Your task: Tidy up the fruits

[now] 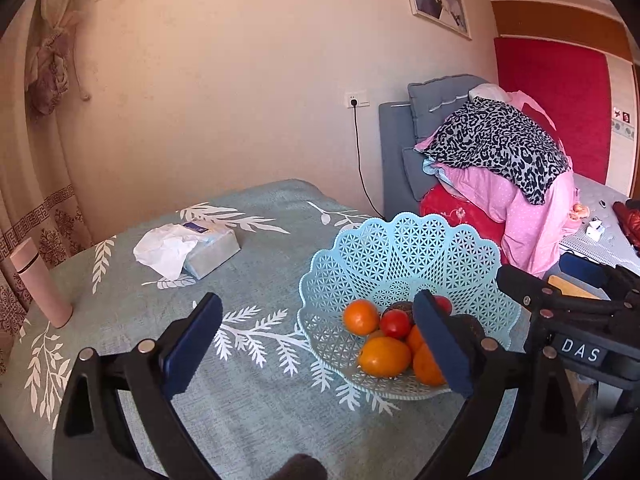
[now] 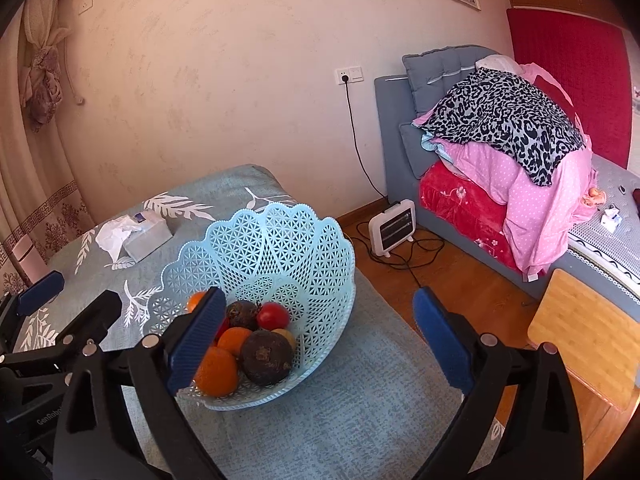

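Both your left tongs (image 1: 318, 344) and right tongs (image 2: 316, 334) hang released and empty near the pale-blue lattice plastic basket (image 2: 280, 248) on the desk, fruit already inside, so next choose one piece and close gently.

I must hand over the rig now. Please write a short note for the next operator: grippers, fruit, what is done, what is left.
Left gripper: open, empty, near the basket.
Right gripper: open, empty, at the basket's other side.
Fruit: oranges, tomatoes and dark round fruits all lie in the blue basket on the table.
Done: no loose fruit visible on the table.
Left: seemingly nothing; confirm outside the views.
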A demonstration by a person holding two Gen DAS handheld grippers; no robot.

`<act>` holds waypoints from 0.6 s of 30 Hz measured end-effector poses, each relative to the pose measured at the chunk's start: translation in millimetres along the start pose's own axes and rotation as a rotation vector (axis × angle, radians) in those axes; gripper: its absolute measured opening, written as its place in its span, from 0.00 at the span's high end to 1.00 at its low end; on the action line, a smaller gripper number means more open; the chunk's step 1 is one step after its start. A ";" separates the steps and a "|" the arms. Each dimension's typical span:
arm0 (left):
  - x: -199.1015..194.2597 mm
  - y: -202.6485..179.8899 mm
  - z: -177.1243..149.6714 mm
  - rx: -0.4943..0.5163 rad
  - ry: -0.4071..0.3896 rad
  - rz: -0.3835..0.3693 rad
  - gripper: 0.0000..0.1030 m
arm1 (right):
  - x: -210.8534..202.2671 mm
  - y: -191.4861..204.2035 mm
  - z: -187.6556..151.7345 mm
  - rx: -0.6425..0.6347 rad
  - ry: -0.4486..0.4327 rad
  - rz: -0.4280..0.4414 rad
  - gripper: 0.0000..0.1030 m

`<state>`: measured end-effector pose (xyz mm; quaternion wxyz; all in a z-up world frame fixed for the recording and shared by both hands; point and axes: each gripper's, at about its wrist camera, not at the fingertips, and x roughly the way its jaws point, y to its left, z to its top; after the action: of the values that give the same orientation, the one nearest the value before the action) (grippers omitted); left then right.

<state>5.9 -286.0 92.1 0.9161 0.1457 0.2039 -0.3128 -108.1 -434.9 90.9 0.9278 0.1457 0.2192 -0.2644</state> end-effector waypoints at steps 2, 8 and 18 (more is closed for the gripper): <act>-3.9 2.9 -2.3 -0.003 -0.004 0.010 0.05 | -1.1 4.4 -1.9 -0.023 0.004 -0.016 0.04; -13.3 8.4 -11.4 -0.003 -0.008 0.048 0.05 | -1.8 10.2 -9.5 -0.063 0.025 -0.059 0.03; -15.9 20.7 -32.3 -0.034 0.009 0.071 0.05 | 1.8 20.7 -24.8 -0.102 0.033 -0.090 0.03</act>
<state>-1.7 -249.3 74.1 0.9281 0.1388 0.2079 -0.2759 -103.4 -409.2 71.8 0.9175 0.0924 0.2538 -0.2921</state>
